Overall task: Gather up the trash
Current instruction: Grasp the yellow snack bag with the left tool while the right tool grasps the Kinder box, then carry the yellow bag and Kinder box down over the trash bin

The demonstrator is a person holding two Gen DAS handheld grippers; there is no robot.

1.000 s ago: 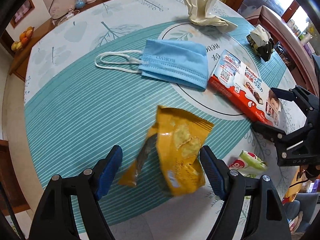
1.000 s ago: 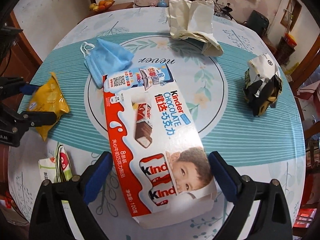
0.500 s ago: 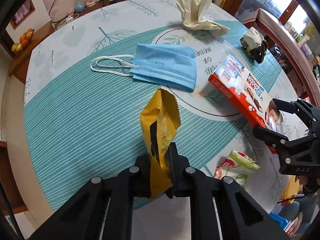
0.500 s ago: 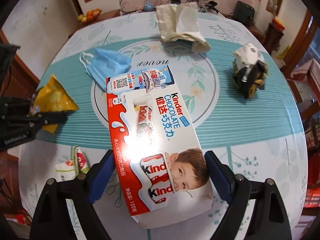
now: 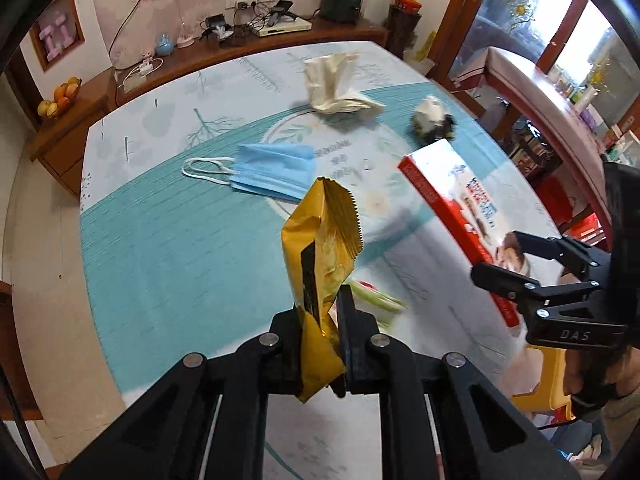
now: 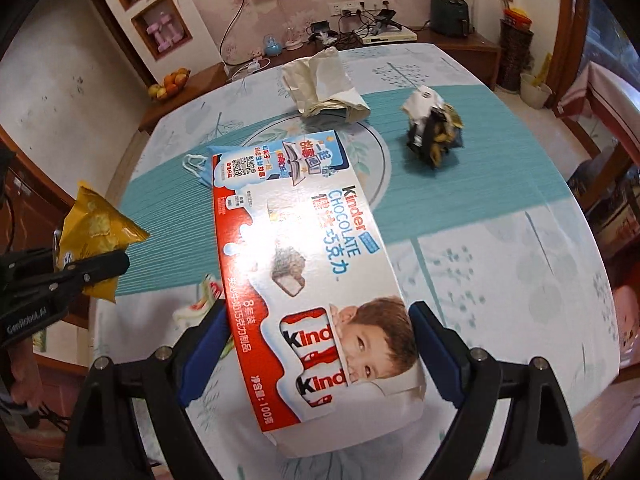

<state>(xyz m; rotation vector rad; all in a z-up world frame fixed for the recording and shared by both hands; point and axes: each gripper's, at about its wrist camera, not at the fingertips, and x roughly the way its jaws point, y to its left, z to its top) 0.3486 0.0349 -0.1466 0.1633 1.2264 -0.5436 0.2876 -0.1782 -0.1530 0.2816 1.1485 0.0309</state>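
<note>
Lifted clear of the round table (image 5: pixel 168 240) since a second ago, the crinkled yellow snack bag (image 5: pixel 320 248) hangs clenched in the left gripper (image 5: pixel 322 344), the right gripper (image 6: pixel 320 344) clamping the raised red-and-white chocolate box (image 6: pixel 304 264).

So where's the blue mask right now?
The mask lies flat on the table, seen in the left wrist view just beyond the yellow wrapper, left of the chocolate box. In the right wrist view the box mostly hides it.
</note>
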